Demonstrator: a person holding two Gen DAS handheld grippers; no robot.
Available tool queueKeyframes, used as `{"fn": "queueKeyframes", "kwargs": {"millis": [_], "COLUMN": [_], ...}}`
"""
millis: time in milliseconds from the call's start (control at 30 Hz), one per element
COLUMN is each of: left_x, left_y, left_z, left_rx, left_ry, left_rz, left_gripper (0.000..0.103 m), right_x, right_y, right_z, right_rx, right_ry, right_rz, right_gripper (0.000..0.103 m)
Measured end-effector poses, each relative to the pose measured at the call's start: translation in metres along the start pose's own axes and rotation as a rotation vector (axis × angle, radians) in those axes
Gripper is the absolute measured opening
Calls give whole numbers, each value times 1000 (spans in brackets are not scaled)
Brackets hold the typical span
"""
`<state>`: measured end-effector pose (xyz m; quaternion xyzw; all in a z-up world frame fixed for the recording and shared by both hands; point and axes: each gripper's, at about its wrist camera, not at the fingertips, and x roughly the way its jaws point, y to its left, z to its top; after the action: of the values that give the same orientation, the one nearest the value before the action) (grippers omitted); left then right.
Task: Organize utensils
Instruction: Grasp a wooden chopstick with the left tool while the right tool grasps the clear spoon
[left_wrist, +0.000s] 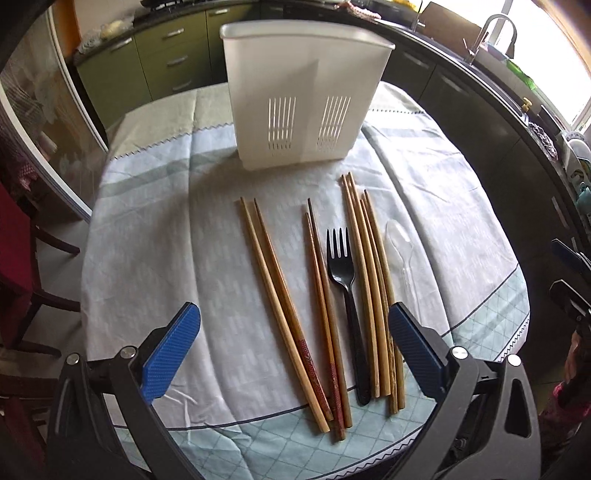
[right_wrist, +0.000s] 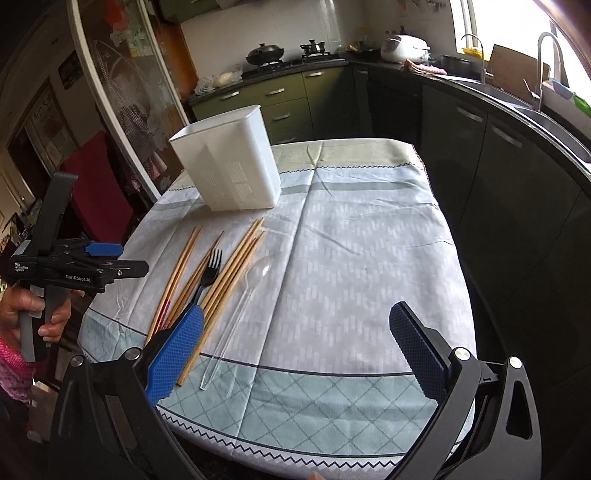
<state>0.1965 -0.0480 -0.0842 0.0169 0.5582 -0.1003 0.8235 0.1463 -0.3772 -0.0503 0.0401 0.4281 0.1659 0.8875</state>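
The counter is covered w/ matt woven cloth, lightly creased. The caddy is made of white plastic, semi-matt, w/ slotted walls. The chopsticks are seen as bare wood, matt; some ends are lacquered red. The fork is moulded in black plastic, slightly glossy. The spoon is formed of clear, shiny plastic. The fingers are faced w/ blue textured pads on black matt plastic frames, w/ metal bolts.

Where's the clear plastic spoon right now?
In the left wrist view the clear spoon lies flat on the tablecloth, at the right end of the row, just right of the bundle of chopsticks.
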Motion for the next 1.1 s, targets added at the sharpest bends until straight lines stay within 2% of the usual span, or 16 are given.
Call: {"fn": "queueKeyframes", "kwargs": {"millis": [100,167,233,367,533,633,767,867,900,933,1100], "left_x": [19,28,37,53,70,77,82,85,85,86,85], "left_y": [1,5,8,15,31,40,40,35,36,36,35], "left_z": [12,15,19,25,34,35,37,41,42,41,40], "left_rx": [-14,-44,-54,-86,-155,-173,-162,-142,-139,-139,-113], "left_ry": [83,141,186,239,265,281,286,280,278,277,280], "left_rz": [2,14,27,47,74,79,77,105,111,109,110], "left_gripper": [95,88,74,66,43,37,34,22,12,9,8], "right_x": [2,3,5,10,17,21,24,28,30,33,62], "right_y": [-7,-10,-12,-13,-6,-3,-3,-1,0,2,18], "right_z": [3,3,3,4,5,5,7,9,10,11,26], "right_rx": [9,12,10,8,-14,-27,-29,-34,-37,-40,-56], "right_ry": [6,14,21,31,40,46,51,60,65,74,198], "right_rz": [-14,-17,-17,-10,3,4,-6,-11,-11,-11,24], "right_gripper": [99,99,99,99,99,99,99,99,99,99,99]}}
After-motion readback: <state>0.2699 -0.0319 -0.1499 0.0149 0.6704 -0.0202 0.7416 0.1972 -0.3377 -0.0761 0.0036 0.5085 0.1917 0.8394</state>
